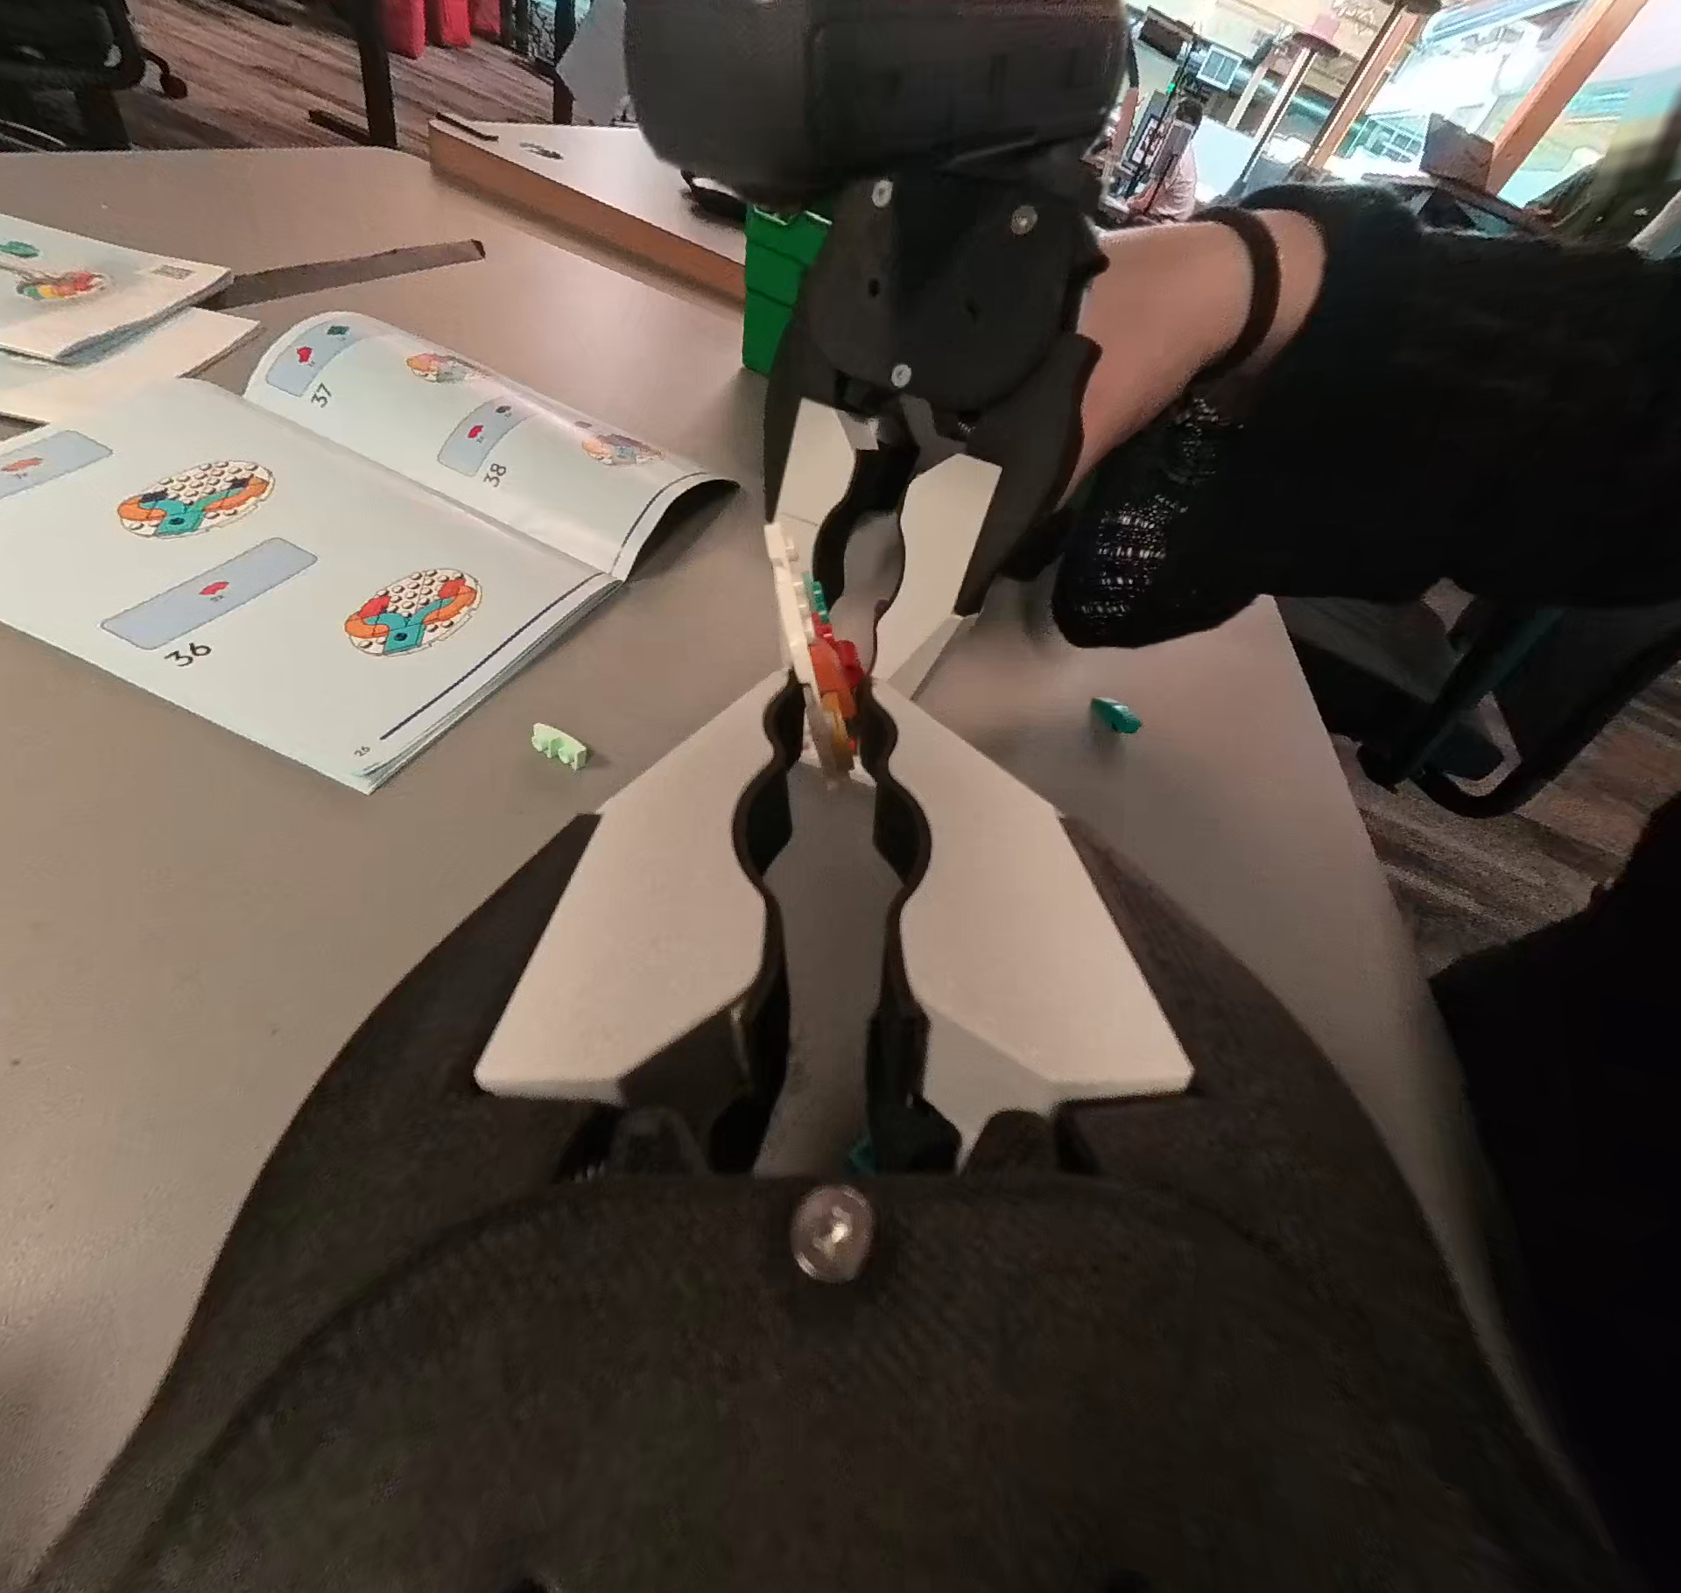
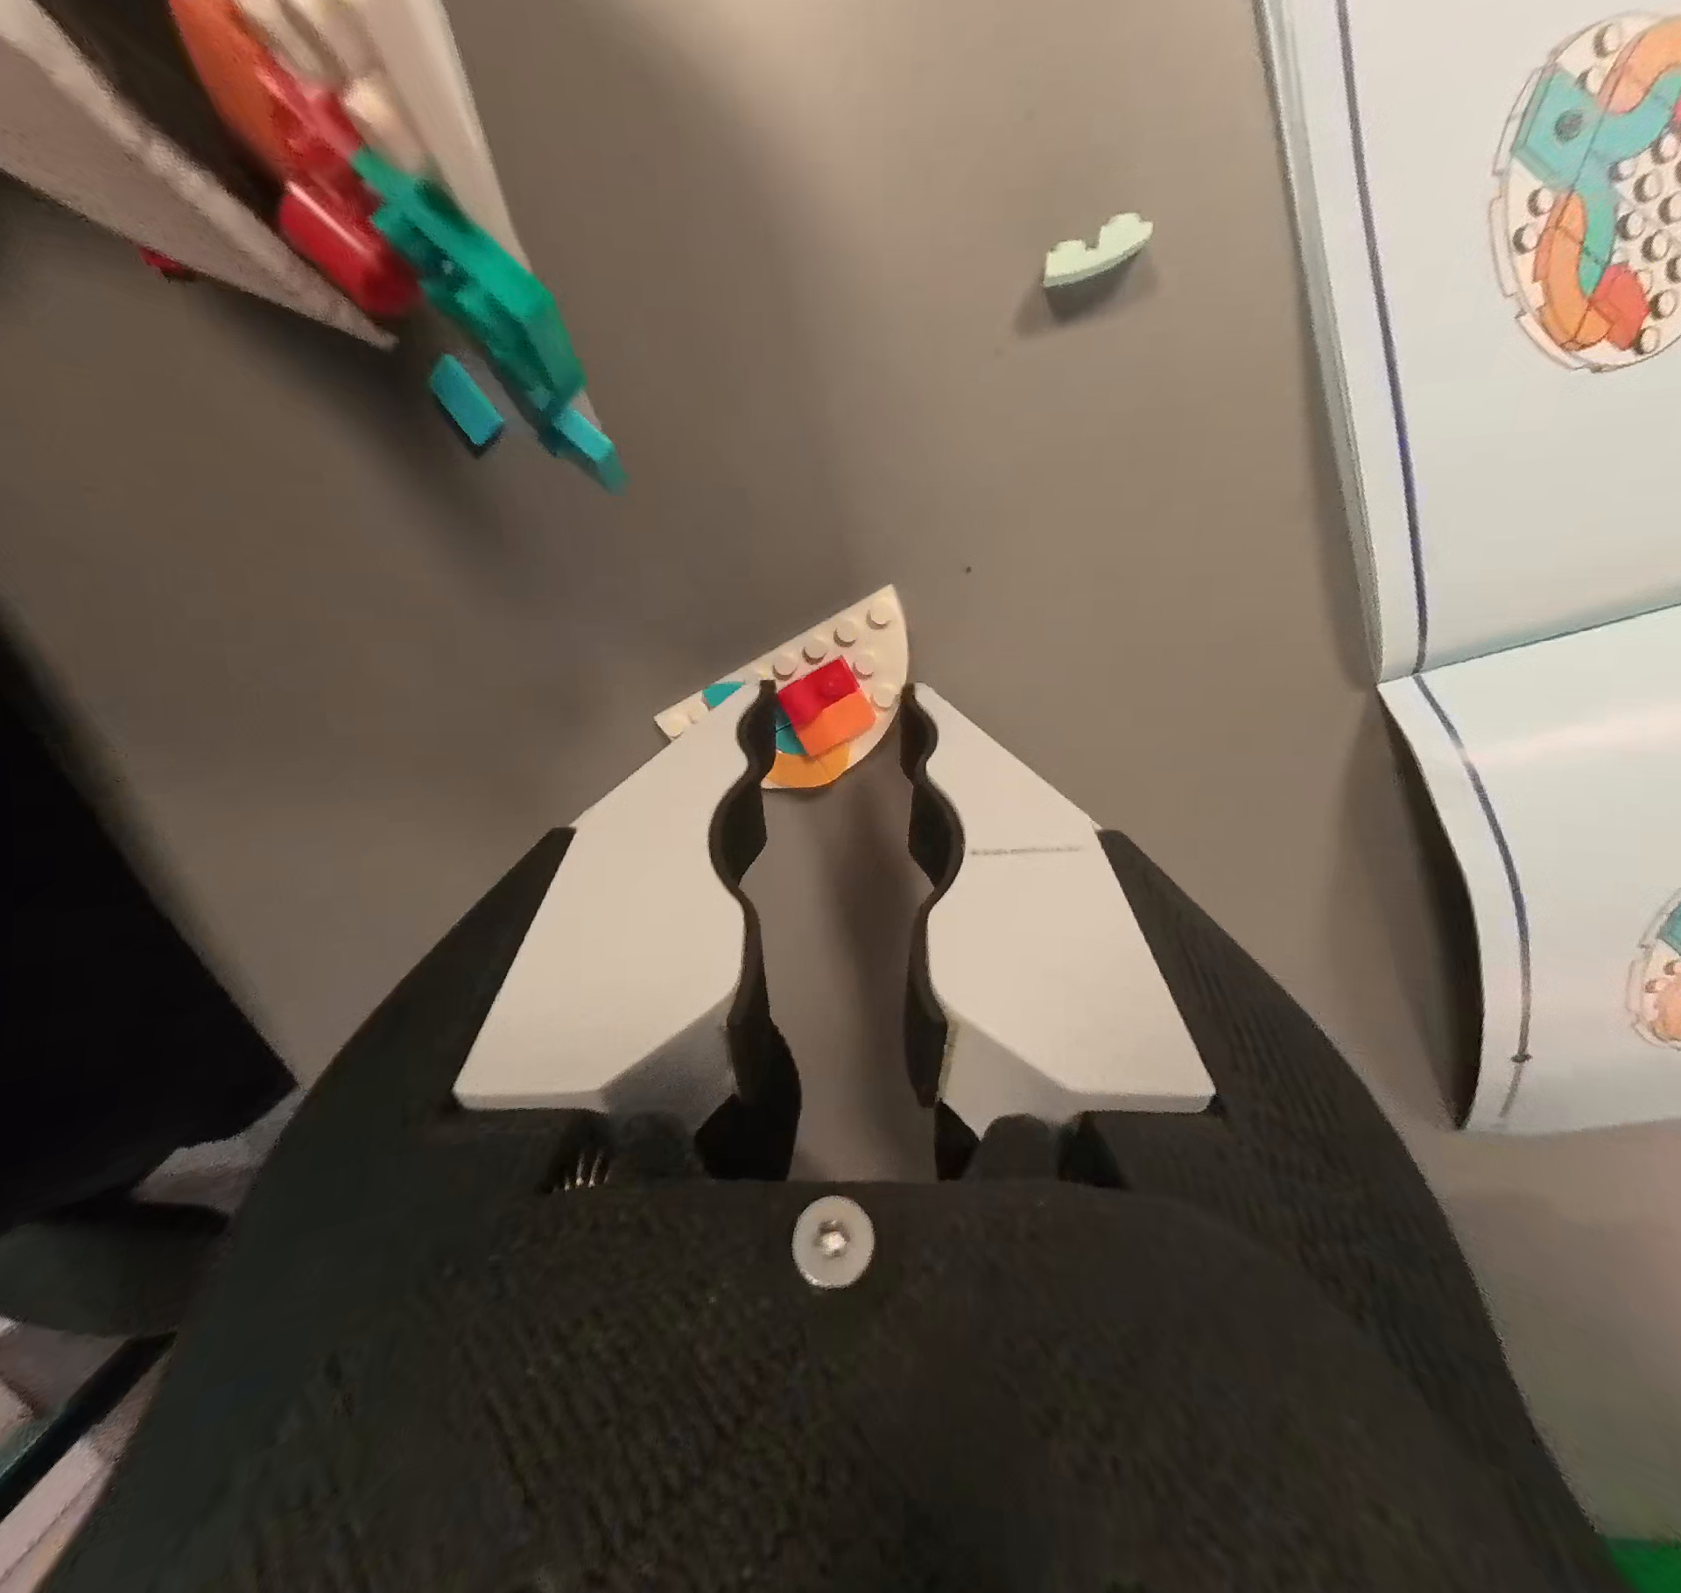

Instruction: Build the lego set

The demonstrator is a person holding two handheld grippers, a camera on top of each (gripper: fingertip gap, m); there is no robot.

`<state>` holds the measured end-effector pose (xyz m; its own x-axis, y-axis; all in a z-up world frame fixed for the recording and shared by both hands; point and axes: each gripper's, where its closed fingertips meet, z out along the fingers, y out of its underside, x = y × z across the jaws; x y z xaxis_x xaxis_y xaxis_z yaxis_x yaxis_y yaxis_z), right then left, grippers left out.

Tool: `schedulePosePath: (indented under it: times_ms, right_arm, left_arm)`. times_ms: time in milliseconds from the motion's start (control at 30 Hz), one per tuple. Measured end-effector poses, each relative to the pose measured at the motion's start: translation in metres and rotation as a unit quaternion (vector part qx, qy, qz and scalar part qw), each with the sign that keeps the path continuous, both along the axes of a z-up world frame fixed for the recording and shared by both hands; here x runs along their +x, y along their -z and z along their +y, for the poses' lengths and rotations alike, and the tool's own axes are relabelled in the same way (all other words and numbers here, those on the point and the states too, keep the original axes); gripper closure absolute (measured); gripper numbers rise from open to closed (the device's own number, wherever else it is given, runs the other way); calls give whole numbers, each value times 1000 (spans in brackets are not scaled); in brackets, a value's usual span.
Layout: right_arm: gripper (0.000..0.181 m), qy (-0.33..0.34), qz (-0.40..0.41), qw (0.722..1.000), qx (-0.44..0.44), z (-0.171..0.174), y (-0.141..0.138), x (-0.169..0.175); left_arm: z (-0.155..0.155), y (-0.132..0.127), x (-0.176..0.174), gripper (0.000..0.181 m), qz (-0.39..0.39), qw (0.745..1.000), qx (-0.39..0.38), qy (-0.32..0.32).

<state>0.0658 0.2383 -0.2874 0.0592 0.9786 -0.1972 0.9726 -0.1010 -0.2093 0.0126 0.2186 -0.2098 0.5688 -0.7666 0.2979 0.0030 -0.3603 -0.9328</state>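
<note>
My left gripper (image 1: 826, 694) is shut on a white studded plate build (image 1: 793, 604) carrying orange, red and teal pieces, held edge-on above the grey table (image 1: 227, 913). This build also shows blurred in the top left of the right wrist view (image 2: 309, 140), beside a left finger (image 2: 136, 176). My right gripper (image 2: 839, 690) points down at the table with its jaws narrowly apart. Its tips straddle a red piece (image 2: 823, 672) on a second white half-round plate (image 2: 855, 635). In the left wrist view the right gripper (image 1: 860, 635) comes down from above, close beside the held build.
An open instruction booklet (image 1: 300, 549) lies left, also in the right wrist view (image 2: 1501, 276). A mint piece (image 1: 559, 745) (image 2: 1096, 263) and a teal piece (image 1: 1114, 717) (image 2: 466, 408) lie loose. A green block stack (image 1: 778, 285), a wooden board (image 1: 582, 176) and a second booklet (image 1: 91, 285) sit behind. Across from one pair of fingers to the other is roughly 10 centimeters.
</note>
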Motion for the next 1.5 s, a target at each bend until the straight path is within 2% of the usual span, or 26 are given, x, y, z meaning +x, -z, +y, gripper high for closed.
schedulePosePath:
  times_ms: [100,233,300,467,600,733,867,967,1100,1200,1333,1433,1500]
  right_arm:
    - [157,10,34,999,31,2,-2,-4]
    - [170,30,136,986,89,9,-18,-10]
    - [176,45,152,982,101,9,-18,-4]
    - [176,78,221,970,62,6,-29,-2]
    - [176,57,270,954,121,14,-43,-1]
    - [176,24,339,906,251,19,-73,-8]
    - [176,-10,390,820,419,19,-118,-8]
    - [176,-45,387,765,513,10,-136,-7]
    - [176,-94,348,712,603,-1,-143,-9]
    - [176,-128,314,705,623,-5,-136,-9]
    - [176,-163,240,738,609,2,-115,2]
    - [176,-177,232,707,644,2,-128,9]
    - [176,-204,210,691,661,-1,-127,11]
  left_arm:
    - [-1,2,2,170,9,1000,1,4]
    - [-2,5,4,170,18,1000,-1,6]
    - [-1,8,5,170,23,1000,-7,3]
    - [-3,9,10,171,21,1000,-13,12]
    - [-7,8,15,171,15,999,-22,21]
    - [-14,-8,25,171,-40,998,-19,42]
    - [-7,-16,25,170,-28,999,28,0]
    - [-9,-22,32,171,2,996,85,-18]
    - [-14,-33,39,171,57,980,187,-48]
    - [-14,-41,38,172,66,970,224,-72]
    - [-9,-34,33,172,62,977,188,-76]
    - [-13,-34,37,171,40,984,167,-50]
    - [-18,-38,42,171,14,985,167,-32]
